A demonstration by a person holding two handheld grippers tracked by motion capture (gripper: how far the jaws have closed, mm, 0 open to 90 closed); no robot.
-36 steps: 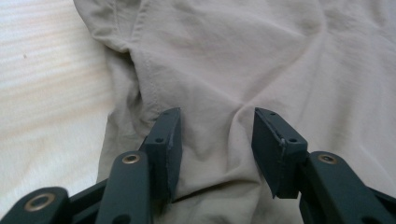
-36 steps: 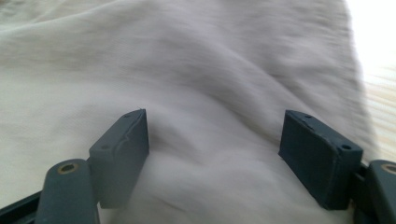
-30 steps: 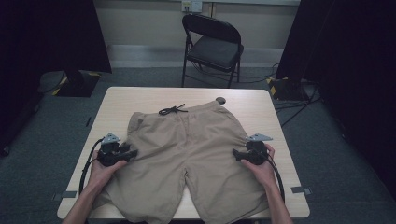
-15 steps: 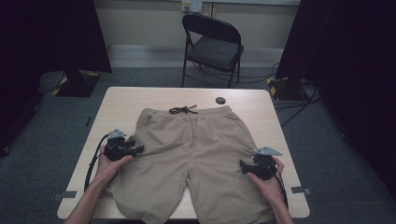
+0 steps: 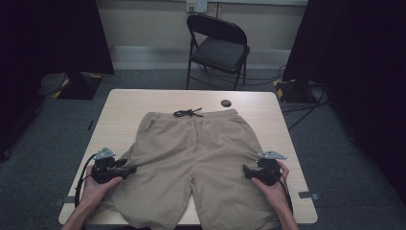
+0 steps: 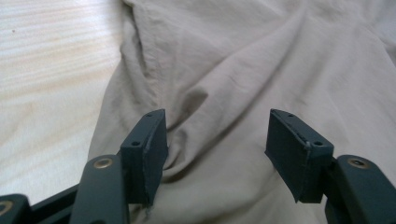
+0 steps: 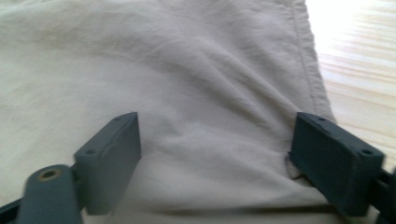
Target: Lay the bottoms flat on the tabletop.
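Khaki shorts point(image 5: 196, 163) lie flat, front up, across the middle of the counter point(image 5: 124, 103), waistband toward the far edge w/ a black drawstring point(image 5: 187, 113) knotted at its centre, and both leg hems spilling over the near edge. Judging by the layout, the spreading looks about done; no fold is made yet, so the folding itself (if that's the aim) is all left.

Left gripper point(image 5: 125, 168) sits at the shorts' left outer seam, near the counter's left edge; its jaws stand wide apart w/ nothing between them, hovering over rumpled cloth point(image 6: 219, 93). Right gripper point(image 5: 247, 171) is at the right outer seam, jaws likewise spread wide, gripping nothing, cloth point(image 7: 187, 84) below and a stitched side seam point(image 7: 306, 56) running past the outer jaw.

Fabric reads as thin woven cotton, matte, soft creases radiating near each gripper. Counter is pale wood-grain laminate w/ rounded corners. A small dark round disc point(image 5: 226, 103) lies near the far edge, just beyond the waistband.
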